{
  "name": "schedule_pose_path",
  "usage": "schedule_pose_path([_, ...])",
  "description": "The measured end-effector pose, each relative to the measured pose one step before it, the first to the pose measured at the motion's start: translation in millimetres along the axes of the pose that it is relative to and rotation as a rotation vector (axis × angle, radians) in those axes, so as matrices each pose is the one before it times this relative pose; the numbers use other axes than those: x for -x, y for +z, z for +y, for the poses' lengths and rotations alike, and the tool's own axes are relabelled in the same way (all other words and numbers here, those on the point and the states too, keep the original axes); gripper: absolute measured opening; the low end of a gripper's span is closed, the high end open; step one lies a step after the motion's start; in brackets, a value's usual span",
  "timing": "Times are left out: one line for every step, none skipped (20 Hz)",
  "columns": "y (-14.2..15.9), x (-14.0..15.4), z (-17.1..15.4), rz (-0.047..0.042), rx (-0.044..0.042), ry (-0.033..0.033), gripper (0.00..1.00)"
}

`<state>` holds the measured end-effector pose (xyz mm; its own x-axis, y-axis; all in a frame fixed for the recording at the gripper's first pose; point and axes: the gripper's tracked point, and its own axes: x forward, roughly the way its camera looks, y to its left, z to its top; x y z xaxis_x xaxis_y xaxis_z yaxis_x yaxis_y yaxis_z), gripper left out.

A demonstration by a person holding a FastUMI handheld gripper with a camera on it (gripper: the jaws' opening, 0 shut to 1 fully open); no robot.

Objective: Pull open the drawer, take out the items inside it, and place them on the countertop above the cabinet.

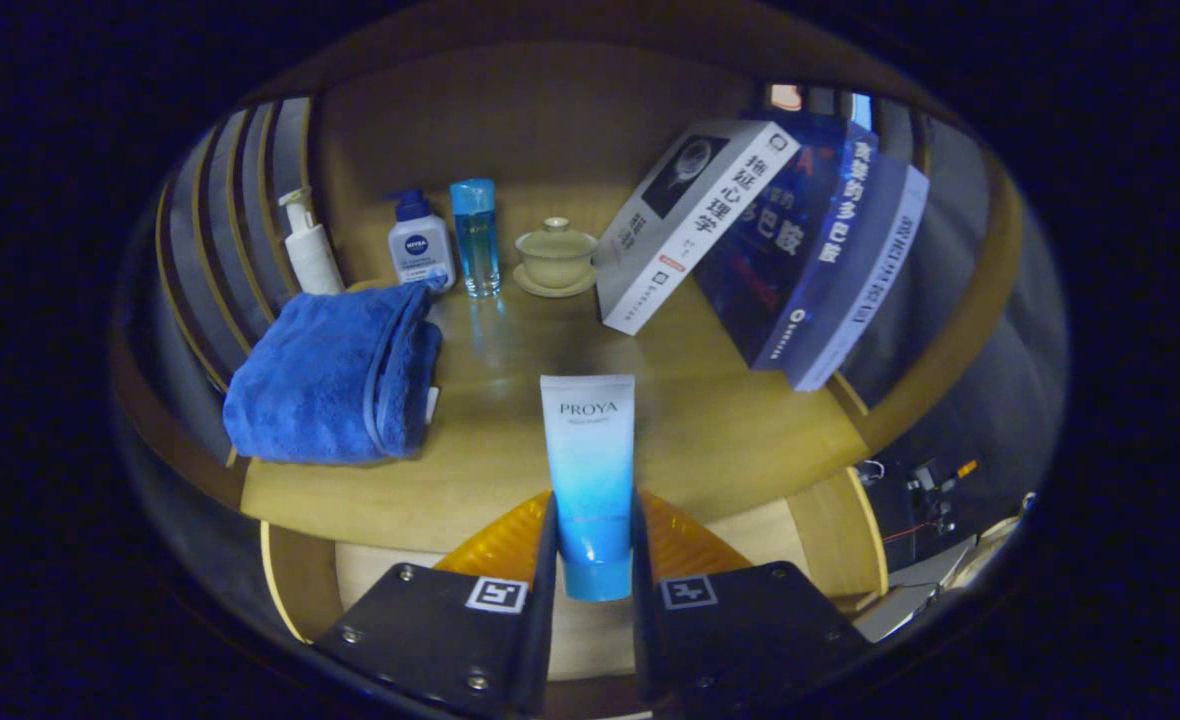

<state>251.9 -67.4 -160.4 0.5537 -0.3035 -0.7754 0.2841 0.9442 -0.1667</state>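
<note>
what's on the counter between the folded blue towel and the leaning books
In the gripper view, bare countertop lies between the towel and books; nearer, the gripper holds a tube.

We see the gripper (593,545) clamped on a blue tube (588,470), both fingers pressing its lower end, above the wooden countertop (730,430). Beyond: folded blue towel (335,375), pump bottles (420,245), lidded cup (556,255), leaning books (760,235).

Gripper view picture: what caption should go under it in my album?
Gripper shut on a blue tube above the countertop, beside a folded blue towel.
</note>
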Motion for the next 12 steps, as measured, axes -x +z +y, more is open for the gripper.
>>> schedule_pose_path([2.49, -5.80, 0.50, -0.00137, 0.00365, 0.00531, 0.34])
schedule_pose_path([1.90, -5.36, 1.66, 0.00247, 0.00195, 0.00902, 0.34])
schedule_pose_path([-0.33, -5.81, 1.27, 0.00631, 0.00514, 0.00839, 0.34])
schedule_pose_path([0.73, -4.49, 0.95, 0.00601, 0.00931, 0.00449, 0.34])
schedule_pose_path([2.14, -2.70, 0.79, -0.00648, 0.00661, 0.00381, 0.34])
schedule_pose_path([3.62, -2.99, 1.87, -0.01402, 0.00179, 0.00815, 0.34])
schedule_pose_path([2.34, -2.96, 2.77, -0.01223, -0.00222, 0.00726, 0.34])
schedule_pose_path([2.85, -2.35, 0.84, -0.00797, -0.00388, 0.00400, 0.34])
schedule_pose_path([-0.44, -2.50, 0.79, -0.00454, -0.00034, -0.00195, 0.34])
schedule_pose_path([-1.45, -1.45, -0.32, 0.00451, 0.00563, -0.00837, 0.34])
schedule_pose_path([-4.35, -2.33, 0.06, 0.01183, 0.01329, -0.00909, 0.37])
schedule_pose_path([4.11, -0.19, 0.29, -0.02054, 0.00657, -0.00238, 0.40])
